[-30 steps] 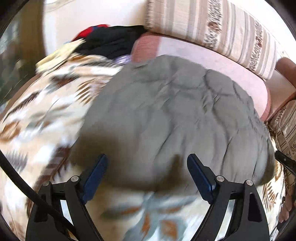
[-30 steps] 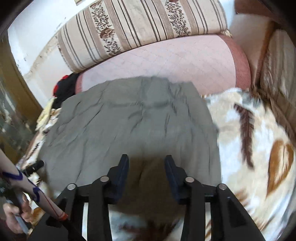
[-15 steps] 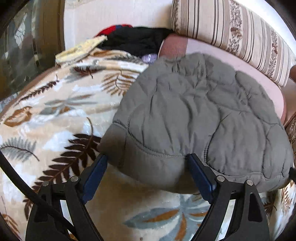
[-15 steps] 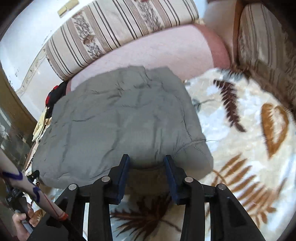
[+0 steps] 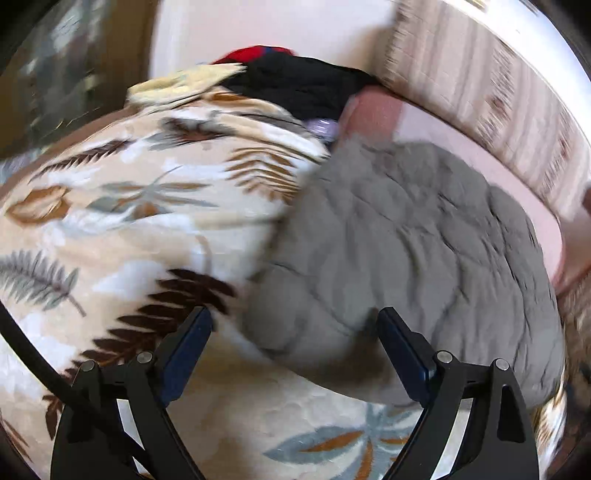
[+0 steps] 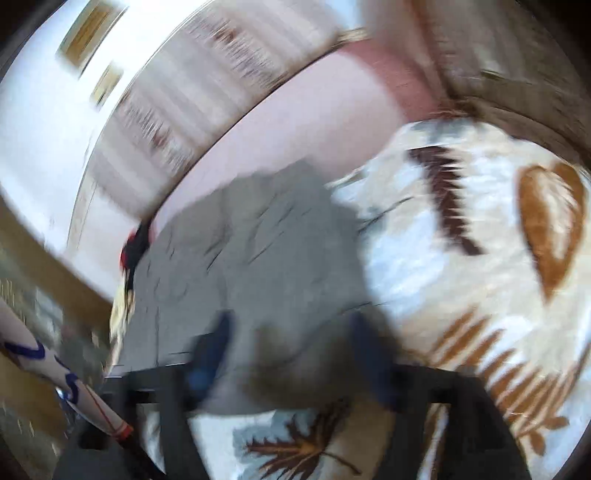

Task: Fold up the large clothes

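One grey quilted padded garment (image 5: 402,243) is seen, folded into a thick rounded bundle w/ puffy stitched panels and a hemmed edge nearest the cameras. It lies on a cream plush blanket w/ brown, orange and grey-blue leaf print (image 5: 140,206), its far part reaching onto a pink quilted seat cushion (image 5: 461,147).

The left claw (image 5: 295,328) is spread wide; the garment's near corner sits between the two blue-padded fingers (image 5: 188,339), but no pad is seen pressing on it. The right claw (image 6: 291,343) is heavily blurred; its jaws are opening, w/ the garment's near edge between them, pads apart from the fabric as far as can be told.

Counted: one grey garment, two claws, one leaf blanket. A small heap of other clothes lies beyond the blanket: a black item (image 5: 295,88), a red item (image 5: 251,55) and a pale yellow cloth (image 5: 181,85); approx. three pieces, exact no. cannot be told.

A striped beige back cushion w/ floral bands (image 5: 491,85) stands behind the pink seat. A white wall (image 5: 258,26) is behind it. A sleeve, white w/ blue and red marks (image 6: 48,365), is seen at the lower left of the right wrist view.
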Action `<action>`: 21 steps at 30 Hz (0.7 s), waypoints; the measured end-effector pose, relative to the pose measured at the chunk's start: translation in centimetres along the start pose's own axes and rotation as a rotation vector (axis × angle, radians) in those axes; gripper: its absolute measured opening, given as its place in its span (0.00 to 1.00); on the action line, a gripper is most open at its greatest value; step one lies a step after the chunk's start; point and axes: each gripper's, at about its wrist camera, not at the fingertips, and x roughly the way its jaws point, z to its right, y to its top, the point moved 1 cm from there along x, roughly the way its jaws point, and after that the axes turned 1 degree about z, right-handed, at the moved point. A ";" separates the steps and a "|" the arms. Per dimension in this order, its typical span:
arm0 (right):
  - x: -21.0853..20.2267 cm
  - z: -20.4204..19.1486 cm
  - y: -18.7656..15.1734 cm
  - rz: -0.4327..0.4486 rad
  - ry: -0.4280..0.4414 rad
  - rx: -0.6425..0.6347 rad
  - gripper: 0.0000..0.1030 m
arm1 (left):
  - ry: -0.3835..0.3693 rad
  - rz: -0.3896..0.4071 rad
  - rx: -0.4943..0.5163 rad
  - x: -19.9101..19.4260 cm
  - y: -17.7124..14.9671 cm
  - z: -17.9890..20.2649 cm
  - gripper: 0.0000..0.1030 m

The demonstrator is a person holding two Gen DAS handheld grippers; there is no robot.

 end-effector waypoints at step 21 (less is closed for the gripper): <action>4.2 5.6 -2.5 -0.135 0.088 0.333 0.86 | -0.366 -0.241 -0.450 4.5 -1.3 -5.3 0.89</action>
